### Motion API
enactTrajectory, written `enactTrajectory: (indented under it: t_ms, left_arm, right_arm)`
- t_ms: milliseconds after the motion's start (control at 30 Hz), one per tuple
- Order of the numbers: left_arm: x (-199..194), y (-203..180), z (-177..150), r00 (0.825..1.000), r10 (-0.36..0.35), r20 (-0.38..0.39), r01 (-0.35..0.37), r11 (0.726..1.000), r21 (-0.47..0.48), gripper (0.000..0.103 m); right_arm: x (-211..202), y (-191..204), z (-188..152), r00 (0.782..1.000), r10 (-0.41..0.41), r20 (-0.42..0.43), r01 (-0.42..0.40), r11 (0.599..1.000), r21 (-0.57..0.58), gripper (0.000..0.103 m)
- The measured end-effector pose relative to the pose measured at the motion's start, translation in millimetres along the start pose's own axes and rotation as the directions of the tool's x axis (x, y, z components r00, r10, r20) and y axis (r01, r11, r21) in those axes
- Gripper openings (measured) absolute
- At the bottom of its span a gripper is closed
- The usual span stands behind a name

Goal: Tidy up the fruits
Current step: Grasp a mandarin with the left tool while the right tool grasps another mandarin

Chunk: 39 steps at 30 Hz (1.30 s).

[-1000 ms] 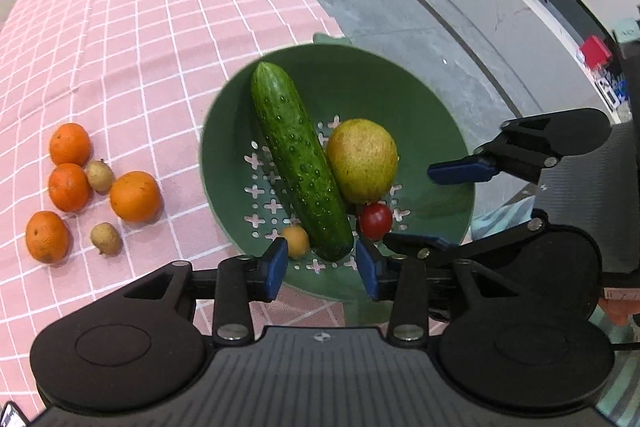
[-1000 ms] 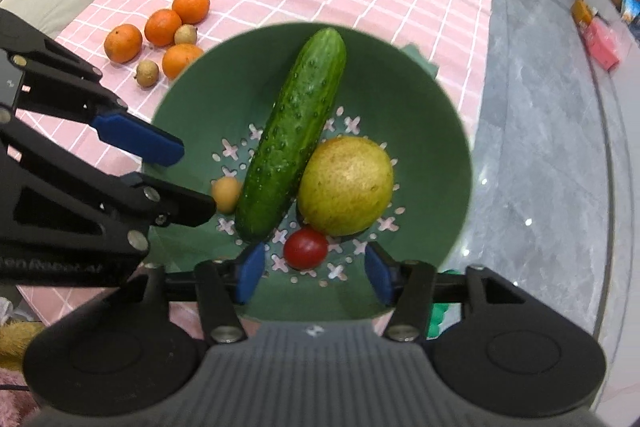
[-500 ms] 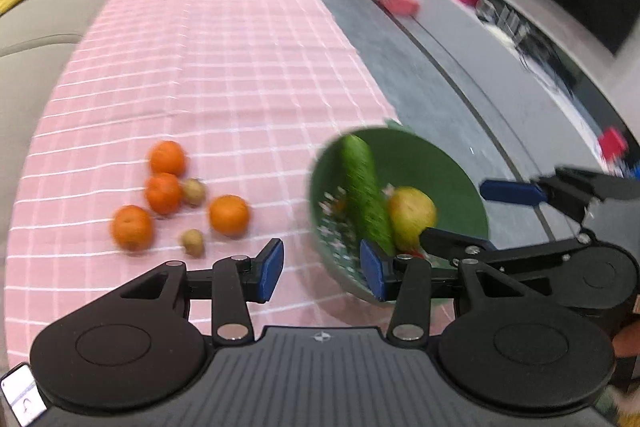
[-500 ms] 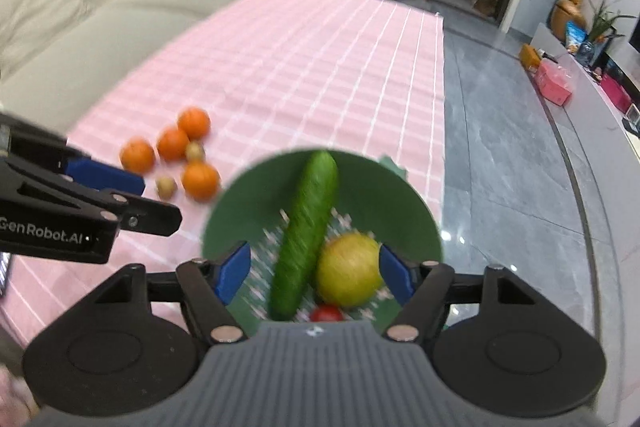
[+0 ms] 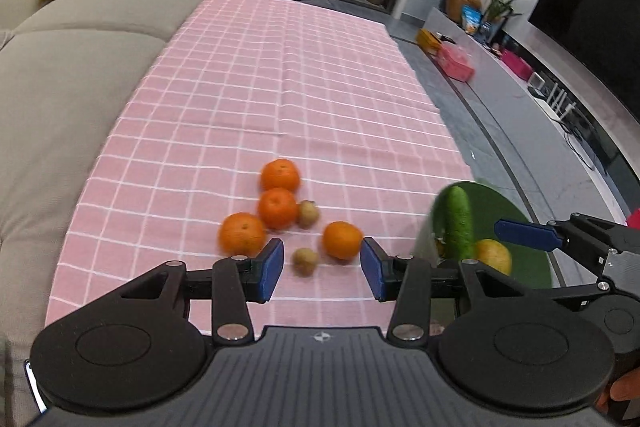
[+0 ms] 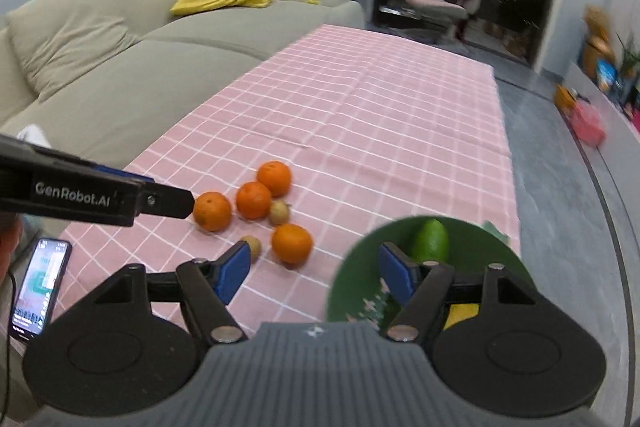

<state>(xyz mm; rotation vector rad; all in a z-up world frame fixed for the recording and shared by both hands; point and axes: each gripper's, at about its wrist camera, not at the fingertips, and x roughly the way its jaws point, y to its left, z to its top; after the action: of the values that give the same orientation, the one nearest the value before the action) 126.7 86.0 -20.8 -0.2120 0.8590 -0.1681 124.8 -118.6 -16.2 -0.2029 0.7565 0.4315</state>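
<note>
Left wrist view: left gripper (image 5: 322, 269), fingers apart and holding nothing, low centre of frame. Just above it, on the pink checked tablecloth (image 5: 288, 99), lie four oranges (image 5: 280, 175) and two small brown fruits (image 5: 308, 213). At right, the green colander (image 5: 520, 203) contains one cucumber (image 5: 458, 221) and one yellow-green fruit (image 5: 494, 255). Right wrist view: right gripper (image 6: 314, 277), fingers apart and holding nothing; one smartphone (image 6: 38, 283) at lower left.

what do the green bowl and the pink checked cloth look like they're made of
Green bowl: probably plastic, matte, one even colour, with cross-shaped drain holes moulded in the bottom. Pink checked cloth: woven fabric, likely cotton or a blend, dull, showing fold creases and a soft edge.
</note>
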Motion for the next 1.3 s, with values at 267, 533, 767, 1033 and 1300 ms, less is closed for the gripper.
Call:
enactTrajectory:
  t_ms: [267, 533, 767, 1033, 1300]
  left_arm:
    - [19.3, 37.2, -6.9, 1.000, 0.021, -0.023, -0.022, 0.998, -0.059, 0.052]
    - [55.0, 52.0, -10.6, 0.996, 0.062, -0.067, -0.066, 0.996, -0.064, 0.053]
    - [81.8, 56.0, -11.5, 0.992, 0.079, -0.096, -0.084, 0.995, -0.052, 0.054]
    - [99.6, 60.3, -8.3, 0.993, 0.066, -0.100, -0.073, 0.995, -0.072, 0.056]
    - [108.2, 57.8, -8.6, 0.991, 0.084, -0.106, -0.089, 0.995, -0.040, 0.053]
  right_arm:
    - [39.3, 21.8, 12.3, 0.999, 0.044, -0.026, -0.046, 0.996, -0.080, 0.057]
    - [88.9, 35.0, 14.5, 0.995, 0.022, -0.100, -0.043, 0.977, -0.208, 0.048]
    - [126.7, 31.6, 10.7, 0.983, 0.001, -0.182, -0.049, 0.965, -0.258, 0.043]
    - [146.3, 29.8, 8.8, 0.976, -0.001, -0.219, -0.062, 0.957, -0.283, 0.042]
    - [156.9, 28.1, 8.9, 0.973, 0.015, -0.232, -0.079, 0.960, -0.269, 0.040]
